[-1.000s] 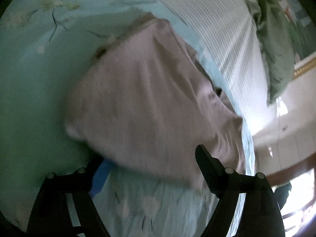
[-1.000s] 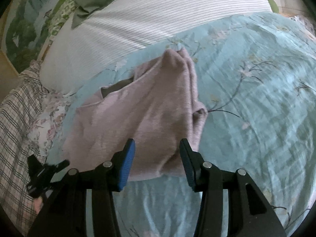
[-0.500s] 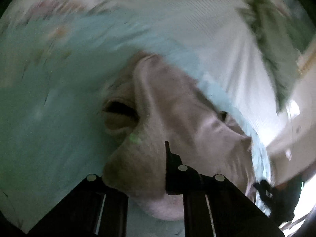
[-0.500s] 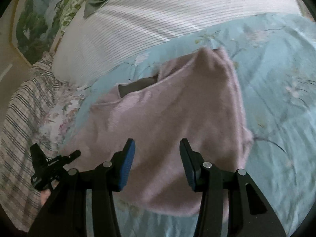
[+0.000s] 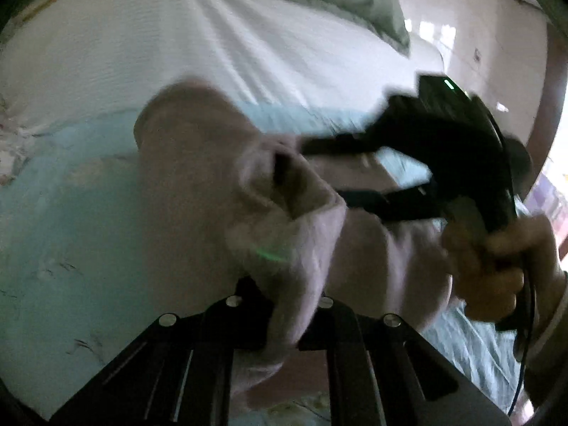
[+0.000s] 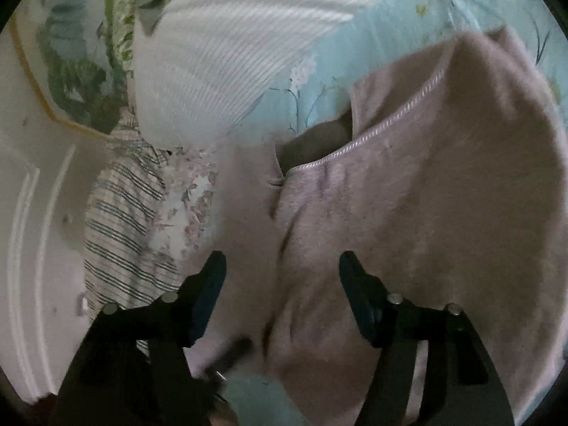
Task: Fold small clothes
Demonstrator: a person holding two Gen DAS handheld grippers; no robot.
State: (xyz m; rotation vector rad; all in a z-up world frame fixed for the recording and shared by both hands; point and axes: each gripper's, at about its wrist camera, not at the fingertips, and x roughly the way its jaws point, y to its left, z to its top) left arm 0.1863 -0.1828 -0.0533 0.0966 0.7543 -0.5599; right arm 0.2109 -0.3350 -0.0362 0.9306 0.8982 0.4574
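Two grippers work one pink garment lying on the bed: the left gripper is clamped on a fold of it, the right gripper is opening, cloth between its jaws.

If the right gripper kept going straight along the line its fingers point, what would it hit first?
Most likely the pink garment: the right gripper, jaws opening with nothing pressed between the pads, points straight at its fabric, just below the trimmed neckline. Depth is unclear, but nothing shows in between.
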